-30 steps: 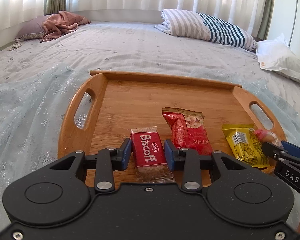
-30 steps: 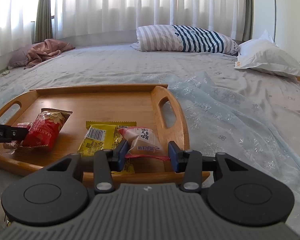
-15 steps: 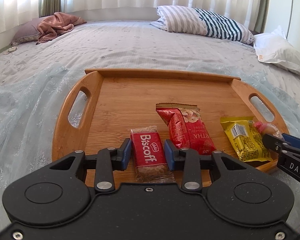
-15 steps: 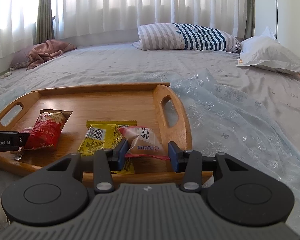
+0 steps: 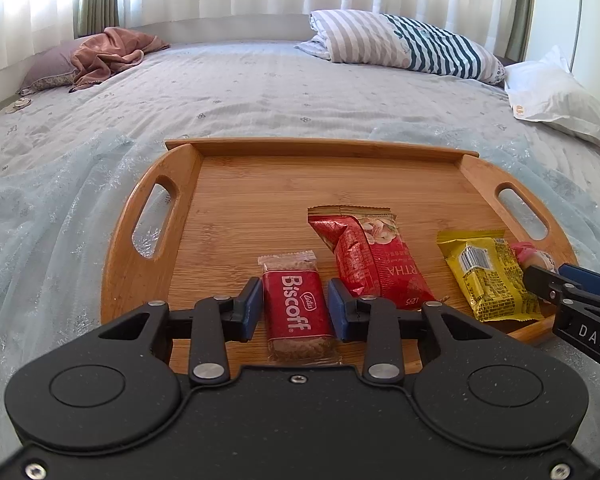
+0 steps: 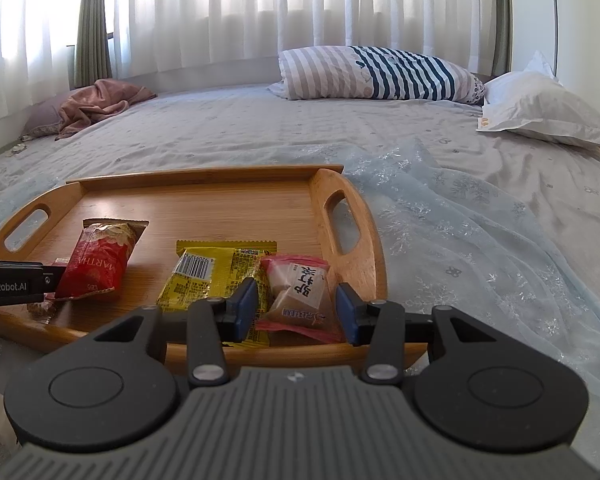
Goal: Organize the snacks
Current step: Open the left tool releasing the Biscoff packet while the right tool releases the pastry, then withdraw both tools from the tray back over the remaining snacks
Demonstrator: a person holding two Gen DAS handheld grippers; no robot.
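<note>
A wide bed (image 5: 260, 92) fills the room, spread with a pale grey-blue floral cover and a sheer snowflake-patterned cloth (image 6: 460, 224) over its near part. At the far side lie a striped pillow (image 6: 372, 74), a white pillow (image 6: 540, 108) and a crumpled pink blanket (image 5: 112, 50) on a mauve cushion. White sheer curtains (image 6: 280, 12) glow with daylight, with 1 green drape (image 6: 92, 24) among them at the left.

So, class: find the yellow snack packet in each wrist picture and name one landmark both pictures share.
Left wrist view: the yellow snack packet lies at lower right on the wooden tray, right of the red packet.
Right wrist view: the yellow snack packet lies at lower centre, partly under the pink-edged packet.
Shared landmark: the striped pillow at the far side of the bed.
</note>
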